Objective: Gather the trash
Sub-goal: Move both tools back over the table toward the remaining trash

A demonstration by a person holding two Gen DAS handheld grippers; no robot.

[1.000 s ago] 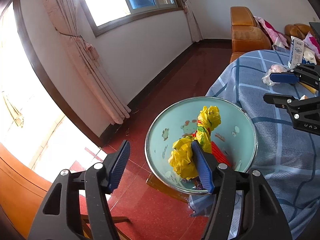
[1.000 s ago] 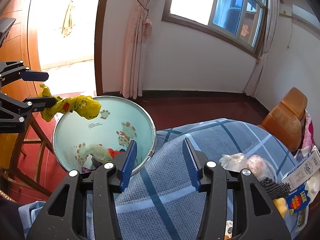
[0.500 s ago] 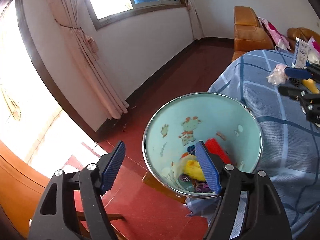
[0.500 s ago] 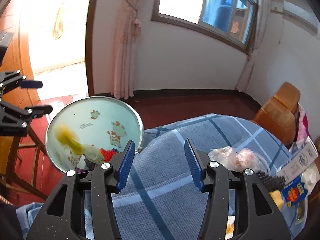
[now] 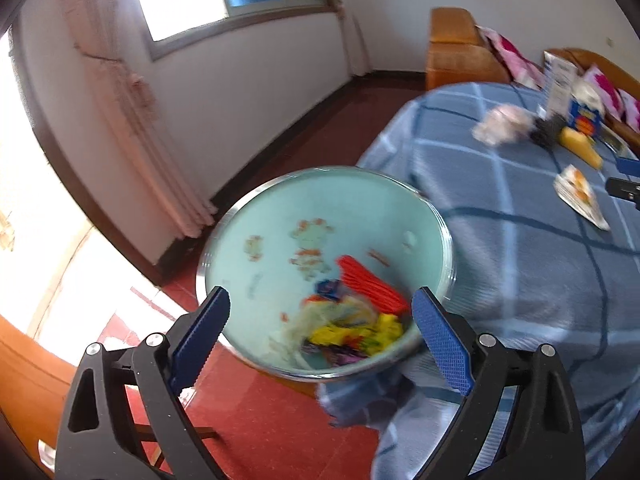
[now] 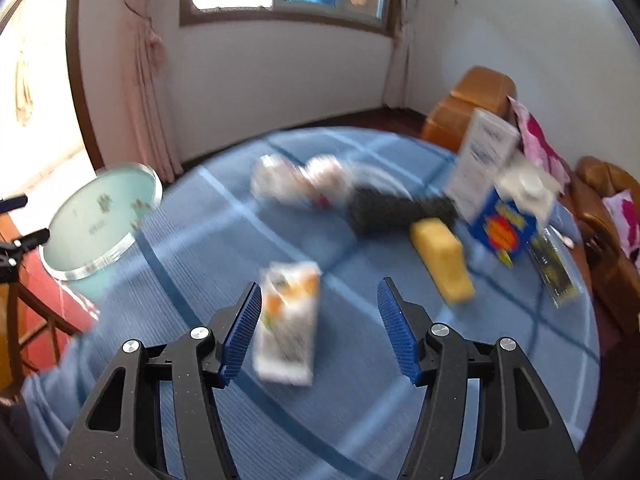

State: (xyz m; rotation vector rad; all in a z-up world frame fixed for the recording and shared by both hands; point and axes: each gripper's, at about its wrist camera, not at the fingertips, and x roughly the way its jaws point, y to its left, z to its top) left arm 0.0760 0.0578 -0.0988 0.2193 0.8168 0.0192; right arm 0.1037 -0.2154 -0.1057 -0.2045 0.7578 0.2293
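A pale green bin (image 5: 280, 216) with cartoon prints stands beside the blue checked table (image 5: 520, 248). Yellow plastic trash (image 5: 356, 332) and a red wrapper (image 5: 372, 284) lie in its bottom. My left gripper (image 5: 320, 332) hovers over the bin, its jaws opening wide with nothing between the pads. In the right wrist view my right gripper (image 6: 318, 328) hangs above the table (image 6: 200, 264), jaws opening. A white and orange wrapper (image 6: 288, 320) lies flat on the cloth below, close to the left pad; nothing is gripped. The bin (image 6: 100, 224) sits at the far left.
On the table's far side lie a crumpled clear bag (image 6: 296, 180), a dark brush (image 6: 384, 212), a yellow sponge (image 6: 442, 260), a blue box (image 6: 502, 228) and a white carton (image 6: 482, 156). An orange sofa (image 6: 472, 96) stands behind. Red floor (image 5: 256, 424) surrounds the bin.
The yellow trash left the left gripper and dropped into the bin; the left jaws spread wider. The right gripper swung from the bin's side across the table to the white and orange wrapper.
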